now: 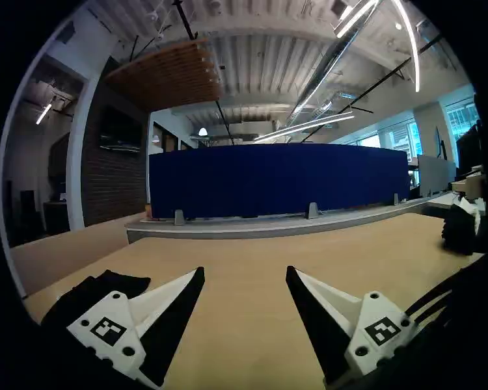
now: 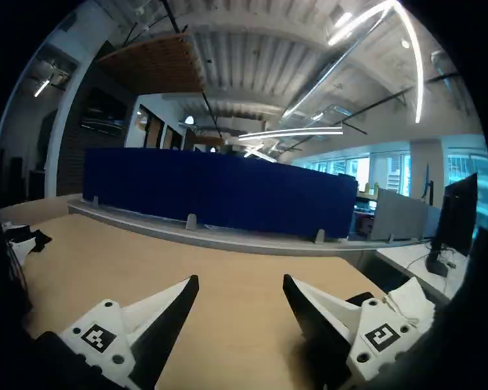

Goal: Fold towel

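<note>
My left gripper (image 1: 245,276) is open and held low over a light wooden table (image 1: 244,260), with nothing between its fingers. A black piece of cloth (image 1: 110,284) lies on the table just behind its left finger, partly hidden. My right gripper (image 2: 239,281) is also open and empty over the same table (image 2: 231,279). In the left gripper view the right gripper (image 1: 462,224) shows at the right edge. In the right gripper view the left gripper (image 2: 21,247) sits at the left edge with black cloth (image 2: 39,239) beside it. Something white (image 2: 410,296) lies behind the right finger.
A long blue partition (image 1: 276,179) on a grey ledge (image 1: 257,224) closes off the far side of the table. Beyond the table's right edge stand another desk with a monitor (image 2: 455,221) and a grey screen (image 2: 400,224).
</note>
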Tool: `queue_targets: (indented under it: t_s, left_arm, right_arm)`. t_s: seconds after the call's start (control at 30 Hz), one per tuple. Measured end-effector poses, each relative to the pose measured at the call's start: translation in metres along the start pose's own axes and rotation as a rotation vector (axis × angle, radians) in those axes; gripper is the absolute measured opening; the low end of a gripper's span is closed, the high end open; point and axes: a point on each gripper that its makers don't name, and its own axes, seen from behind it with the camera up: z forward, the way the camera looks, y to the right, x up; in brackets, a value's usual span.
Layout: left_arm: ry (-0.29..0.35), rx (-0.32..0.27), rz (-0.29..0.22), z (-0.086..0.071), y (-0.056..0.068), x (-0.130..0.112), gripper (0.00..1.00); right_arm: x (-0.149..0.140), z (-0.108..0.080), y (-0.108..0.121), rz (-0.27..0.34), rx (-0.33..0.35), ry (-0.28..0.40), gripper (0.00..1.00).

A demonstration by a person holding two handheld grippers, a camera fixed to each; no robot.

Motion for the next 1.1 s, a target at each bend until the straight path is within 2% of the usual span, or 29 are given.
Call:
queue_targets:
  t_s: [0.3, 0.57, 1.1]
  left_arm:
    - [0.006, -0.006, -0.035, 0.001, 0.001, -0.004, 0.93]
    - [0.020, -0.019, -0.039, -0.001, 0.002, 0.000, 0.93]
    - [0.021, -0.030, -0.041, -0.002, 0.004, -0.002, 0.93]
  right_arm:
    - [0.005, -0.001, -0.001, -0.002, 0.002, 0.004, 1.00]
    - [0.010, -0.004, 0.000, 0.012, 0.010, 0.012, 1.00]
    - [0.006, 0.001, 0.022, 0.020, -0.008, 0.048, 1.00]
